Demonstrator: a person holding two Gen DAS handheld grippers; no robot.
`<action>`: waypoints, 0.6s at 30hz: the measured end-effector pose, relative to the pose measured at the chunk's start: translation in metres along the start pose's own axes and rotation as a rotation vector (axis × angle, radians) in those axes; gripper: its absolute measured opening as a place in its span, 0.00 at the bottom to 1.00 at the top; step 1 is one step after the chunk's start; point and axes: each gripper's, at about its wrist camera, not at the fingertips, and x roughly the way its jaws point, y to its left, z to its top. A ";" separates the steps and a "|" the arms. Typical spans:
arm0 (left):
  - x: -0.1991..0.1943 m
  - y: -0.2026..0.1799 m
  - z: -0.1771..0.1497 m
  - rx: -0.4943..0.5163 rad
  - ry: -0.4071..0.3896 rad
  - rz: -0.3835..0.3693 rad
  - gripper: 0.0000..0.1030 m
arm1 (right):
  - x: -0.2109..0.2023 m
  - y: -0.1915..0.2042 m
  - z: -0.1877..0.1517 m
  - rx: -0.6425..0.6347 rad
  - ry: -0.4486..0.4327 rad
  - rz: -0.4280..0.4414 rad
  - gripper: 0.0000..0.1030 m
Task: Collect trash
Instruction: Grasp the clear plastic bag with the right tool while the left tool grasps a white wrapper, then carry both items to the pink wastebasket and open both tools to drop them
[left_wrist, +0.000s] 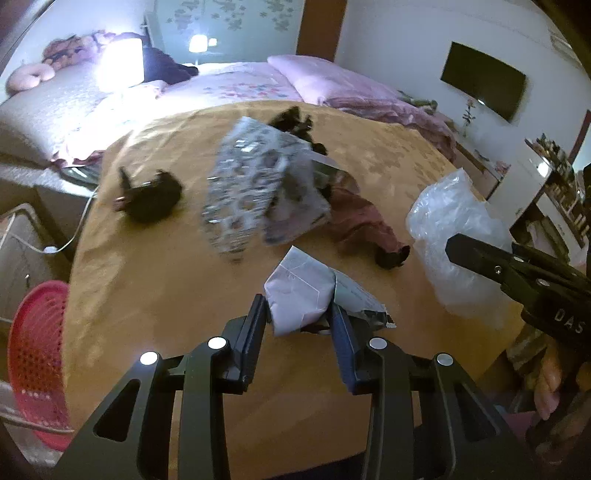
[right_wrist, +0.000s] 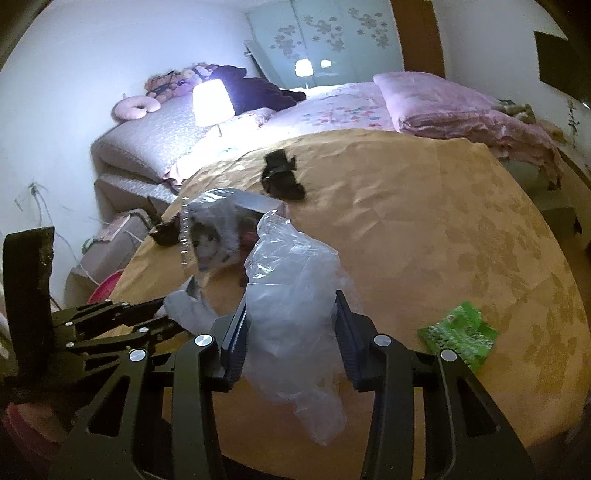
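With the left gripper (left_wrist: 299, 314) clamped on crumpled paper (left_wrist: 301, 291) and the right gripper (right_wrist: 291, 328) grasping the clear plastic bag (right_wrist: 291, 295), collection is under way; next probably the green wrapper (right_wrist: 460, 330) at three o'clock.

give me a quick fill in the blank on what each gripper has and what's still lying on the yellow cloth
1. The left gripper is shut on a crumpled piece of white ____.
2. The right gripper is shut on a clear ____ bag.
3. The snack wrapper lying on the yellow tablecloth to the right of the right gripper is ____ in colour.
4. The lit lamp stands in front of the ____.

Missing words: paper; plastic; green; bed
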 end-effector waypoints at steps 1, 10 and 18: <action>-0.004 0.003 -0.002 -0.006 -0.006 0.008 0.32 | 0.001 0.003 0.000 -0.006 0.003 0.006 0.40; -0.032 0.040 -0.017 -0.071 -0.027 0.096 0.32 | 0.012 0.040 -0.008 -0.082 0.048 0.064 0.40; -0.055 0.079 -0.031 -0.133 -0.047 0.153 0.32 | 0.015 0.073 -0.007 -0.150 0.056 0.103 0.40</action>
